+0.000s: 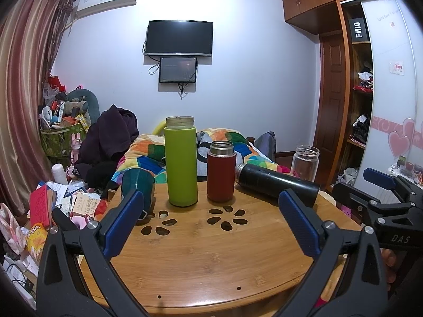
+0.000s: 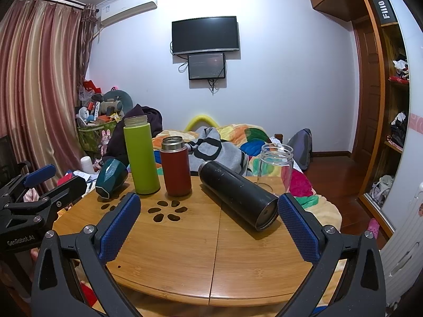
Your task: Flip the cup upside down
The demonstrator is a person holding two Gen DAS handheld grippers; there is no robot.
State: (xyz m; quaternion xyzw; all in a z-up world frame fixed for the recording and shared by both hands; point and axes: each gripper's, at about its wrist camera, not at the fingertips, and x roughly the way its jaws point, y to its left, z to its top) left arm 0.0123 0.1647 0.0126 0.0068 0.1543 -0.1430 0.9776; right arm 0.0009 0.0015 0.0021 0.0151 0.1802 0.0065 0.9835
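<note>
On the round wooden table (image 1: 201, 259) (image 2: 185, 253) a green bottle (image 1: 181, 162) (image 2: 141, 155) and a dark red flask (image 1: 221, 175) (image 2: 175, 167) stand upright with open mouths. A black flask (image 1: 277, 183) (image 2: 238, 194) lies on its side. A clear glass jar (image 1: 305, 162) (image 2: 276, 167) stands at the far right edge. A dark teal cup (image 1: 136, 182) (image 2: 111, 175) lies tipped at the left. My left gripper (image 1: 211, 211) is open and empty above the table's near half. My right gripper (image 2: 208, 214) is open and empty, its right pad next to the black flask's base.
Flower-shaped cutouts (image 1: 227, 218) (image 2: 165, 211) pierce the table top. A bed with a colourful quilt (image 1: 148, 153) (image 2: 246, 137) lies behind the table. Clutter (image 1: 53, 203) fills the floor at left. A wardrobe (image 1: 354, 100) stands at right.
</note>
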